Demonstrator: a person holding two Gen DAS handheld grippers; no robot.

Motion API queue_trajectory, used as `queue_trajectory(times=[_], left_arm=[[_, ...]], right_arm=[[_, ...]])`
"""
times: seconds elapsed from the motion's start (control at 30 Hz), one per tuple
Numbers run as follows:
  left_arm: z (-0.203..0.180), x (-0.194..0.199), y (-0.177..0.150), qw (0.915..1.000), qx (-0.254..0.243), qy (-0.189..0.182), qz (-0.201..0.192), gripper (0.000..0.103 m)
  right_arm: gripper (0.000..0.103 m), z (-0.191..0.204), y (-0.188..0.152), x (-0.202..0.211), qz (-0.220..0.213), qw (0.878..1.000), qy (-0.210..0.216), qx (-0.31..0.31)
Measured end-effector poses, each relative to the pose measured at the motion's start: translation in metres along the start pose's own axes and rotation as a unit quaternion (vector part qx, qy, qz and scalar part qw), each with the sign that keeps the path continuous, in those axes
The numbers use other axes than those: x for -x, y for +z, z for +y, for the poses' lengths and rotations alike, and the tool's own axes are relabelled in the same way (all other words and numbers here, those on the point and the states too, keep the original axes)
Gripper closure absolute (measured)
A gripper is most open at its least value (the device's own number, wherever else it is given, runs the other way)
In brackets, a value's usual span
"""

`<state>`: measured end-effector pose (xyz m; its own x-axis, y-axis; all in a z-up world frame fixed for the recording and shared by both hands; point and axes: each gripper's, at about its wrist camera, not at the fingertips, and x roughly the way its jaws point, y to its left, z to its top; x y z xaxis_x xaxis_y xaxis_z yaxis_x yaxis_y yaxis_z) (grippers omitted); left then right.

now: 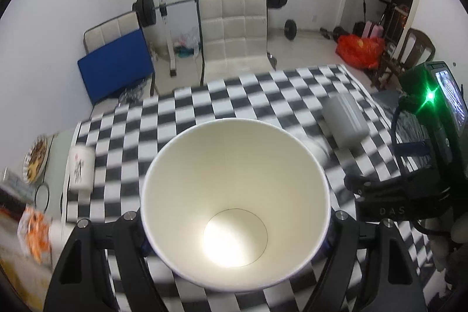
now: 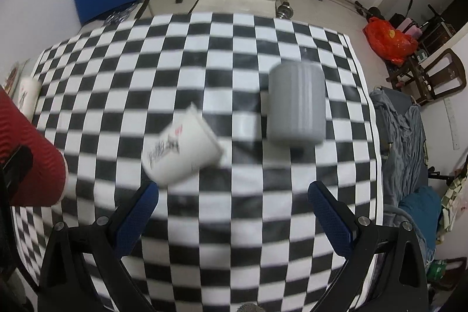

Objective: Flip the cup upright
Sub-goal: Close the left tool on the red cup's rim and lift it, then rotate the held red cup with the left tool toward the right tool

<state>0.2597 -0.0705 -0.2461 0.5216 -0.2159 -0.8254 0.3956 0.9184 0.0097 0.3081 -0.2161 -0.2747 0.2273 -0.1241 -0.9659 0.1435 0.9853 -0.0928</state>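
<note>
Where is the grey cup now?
In the right wrist view, the grey cup lies on the checkered tablecloth, right of the white printed cup, ahead of the open right gripper.

The left tool (image 1: 235,220) is clamped on a paper cup (image 1: 234,195) whose open mouth faces the camera, its white inside and round bottom in plain view. Behind it on the checkered table (image 1: 263,101) a grey cup (image 1: 345,122) lies on its side, and a white printed cup (image 1: 81,168) sits near the left edge.
</note>
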Motion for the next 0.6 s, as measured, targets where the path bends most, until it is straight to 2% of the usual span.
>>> queue_trajectory(times=[0.07, 0.13, 0.23, 0.33, 0.47, 0.53, 0.6], left_arm=[[-0.008, 0.006, -0.01, 0.9997, 0.007, -0.007, 0.02, 0.026], [-0.016, 0.007, -0.025, 0.9979, 0.015, -0.027, 0.057, 0.026], [-0.03, -0.004, -0.053, 0.9893, 0.031, -0.059, 0.13, 0.026], [-0.039, -0.02, -0.079, 0.9748, 0.056, -0.088, 0.197, 0.026], [-0.044, -0.051, -0.109, 0.9489, 0.1, -0.122, 0.273, 0.026], [-0.046, -0.067, -0.114, 0.937, 0.117, -0.136, 0.3, 0.026], [-0.045, -0.081, -0.114, 0.9303, 0.129, -0.14, 0.314, 0.026]], right_arm=[[0.0, -0.005, -0.021, 0.001, 0.01, 1.0, 0.001, 0.006], [0.0, -0.012, -0.042, 0.0, 0.021, 1.0, 0.006, 0.008], [0.0, -0.023, -0.073, -0.008, 0.044, 0.999, 0.012, 0.012], [0.0, -0.034, -0.096, -0.02, 0.066, 0.998, 0.011, 0.012], [0.0, -0.05, -0.118, -0.038, 0.096, 0.995, 0.011, -0.001], [0.0, -0.056, -0.124, -0.045, 0.107, 0.994, 0.01, -0.009], [0.0, -0.059, -0.127, -0.049, 0.115, 0.993, 0.005, -0.011]])
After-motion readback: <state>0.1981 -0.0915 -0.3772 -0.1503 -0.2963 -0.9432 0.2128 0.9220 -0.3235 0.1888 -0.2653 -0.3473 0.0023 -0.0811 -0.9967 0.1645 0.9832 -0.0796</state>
